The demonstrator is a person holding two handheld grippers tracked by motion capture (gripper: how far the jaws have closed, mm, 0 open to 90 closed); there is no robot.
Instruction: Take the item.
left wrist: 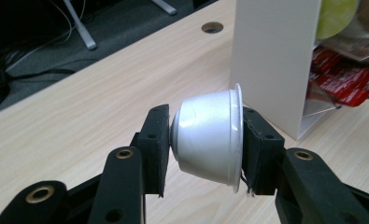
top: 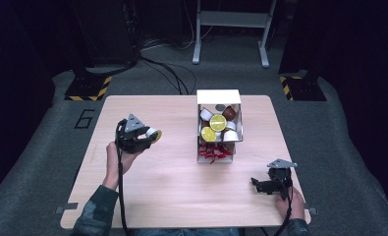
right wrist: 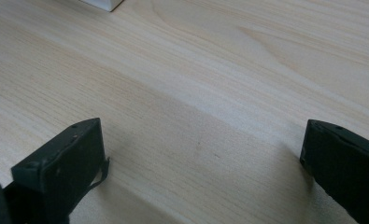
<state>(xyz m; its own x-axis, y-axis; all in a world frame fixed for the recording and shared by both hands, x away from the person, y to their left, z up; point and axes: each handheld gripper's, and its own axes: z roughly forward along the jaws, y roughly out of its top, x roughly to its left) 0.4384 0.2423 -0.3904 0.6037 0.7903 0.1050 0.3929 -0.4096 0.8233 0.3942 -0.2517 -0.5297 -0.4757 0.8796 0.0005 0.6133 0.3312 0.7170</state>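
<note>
Jaws of left gripper (left wrist: 205,149) pinch white capsule (left wrist: 210,137) sideways, base and rim against pads.

The desk (top: 181,182) is evenly lit from overhead, while the surrounding floor (top: 44,147) falls into deep darkness. The high view is soft and low in detail. In the right gripper view, faint shadows lie beneath the tongs (right wrist: 201,158). The white capsule (left wrist: 210,140) shows mild glare; the far background is blurred.

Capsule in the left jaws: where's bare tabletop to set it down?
Bare wood lies between the left gripper with its white capsule and the white box, and along the front to the right gripper. The box itself is crowded.
</note>
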